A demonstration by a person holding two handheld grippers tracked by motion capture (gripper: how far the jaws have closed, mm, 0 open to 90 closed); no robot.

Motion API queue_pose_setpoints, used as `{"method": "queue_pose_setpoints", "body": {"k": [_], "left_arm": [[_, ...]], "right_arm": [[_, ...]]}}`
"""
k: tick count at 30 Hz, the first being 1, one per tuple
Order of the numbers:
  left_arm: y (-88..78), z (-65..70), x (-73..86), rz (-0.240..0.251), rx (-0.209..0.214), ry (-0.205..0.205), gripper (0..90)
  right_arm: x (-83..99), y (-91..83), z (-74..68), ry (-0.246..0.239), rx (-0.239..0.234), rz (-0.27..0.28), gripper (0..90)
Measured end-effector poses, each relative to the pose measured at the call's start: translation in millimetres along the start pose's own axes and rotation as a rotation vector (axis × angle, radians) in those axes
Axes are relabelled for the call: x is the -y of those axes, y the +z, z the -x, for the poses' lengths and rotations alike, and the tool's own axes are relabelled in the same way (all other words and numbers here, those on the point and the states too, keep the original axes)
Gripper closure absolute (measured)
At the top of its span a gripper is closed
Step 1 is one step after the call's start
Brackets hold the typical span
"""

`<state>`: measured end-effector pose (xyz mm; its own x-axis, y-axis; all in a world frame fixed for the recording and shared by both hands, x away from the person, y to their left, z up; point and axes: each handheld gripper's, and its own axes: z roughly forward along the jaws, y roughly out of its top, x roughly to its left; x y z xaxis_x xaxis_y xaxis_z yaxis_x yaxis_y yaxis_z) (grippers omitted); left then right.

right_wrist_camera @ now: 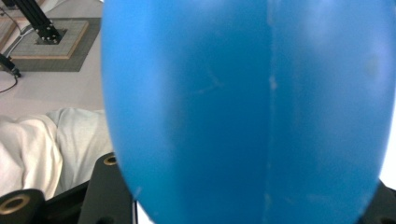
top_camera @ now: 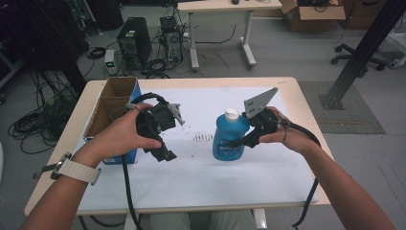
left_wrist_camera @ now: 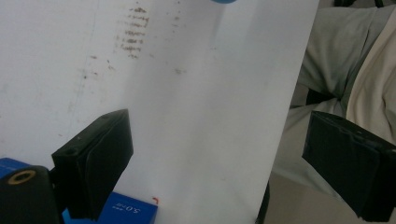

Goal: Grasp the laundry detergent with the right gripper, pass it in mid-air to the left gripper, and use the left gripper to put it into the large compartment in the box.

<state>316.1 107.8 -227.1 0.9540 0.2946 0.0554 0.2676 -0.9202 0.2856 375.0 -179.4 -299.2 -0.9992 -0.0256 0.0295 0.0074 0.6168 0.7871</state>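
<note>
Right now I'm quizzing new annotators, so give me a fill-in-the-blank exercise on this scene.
1. The right gripper is shut on a ____ bottle.
2. The bottle's cap is ____.
3. The left gripper has its jaws ____, with nothing between them.
4. The open cardboard box sits near the table's ____ edge.

Missing words: blue; white; open; left

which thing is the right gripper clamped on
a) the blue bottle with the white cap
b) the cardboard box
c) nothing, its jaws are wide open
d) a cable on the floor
a: in the high view the right gripper has its jaws closed on the side of the blue bottle, and in the right gripper view the bottle's blue wall sits right between the jaws.
</note>
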Motion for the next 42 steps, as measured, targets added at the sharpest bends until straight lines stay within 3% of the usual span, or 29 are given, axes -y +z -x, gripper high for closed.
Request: {"method": "queue_pose_setpoints", "body": {"k": [18,25,42], "left_arm": [[-28.8,14.2,-33.9,0.003,-0.002,0.077,8.6],[-38.5,20.7,-46.1,0.032,0.029,0.093,6.4],[-45.3,29.4,-61.5,0.031,0.032,0.117,4.8]], "right_arm": [[-40.2,-0.9,-20.9,-0.056,-0.091,-0.003,44.0],[-52.2,5.3,-25.7,-0.077,-0.121,-0.019,44.1],[-63.2,22.7,-27.7,-0.094,-0.151,-0.052,44.0]]}}
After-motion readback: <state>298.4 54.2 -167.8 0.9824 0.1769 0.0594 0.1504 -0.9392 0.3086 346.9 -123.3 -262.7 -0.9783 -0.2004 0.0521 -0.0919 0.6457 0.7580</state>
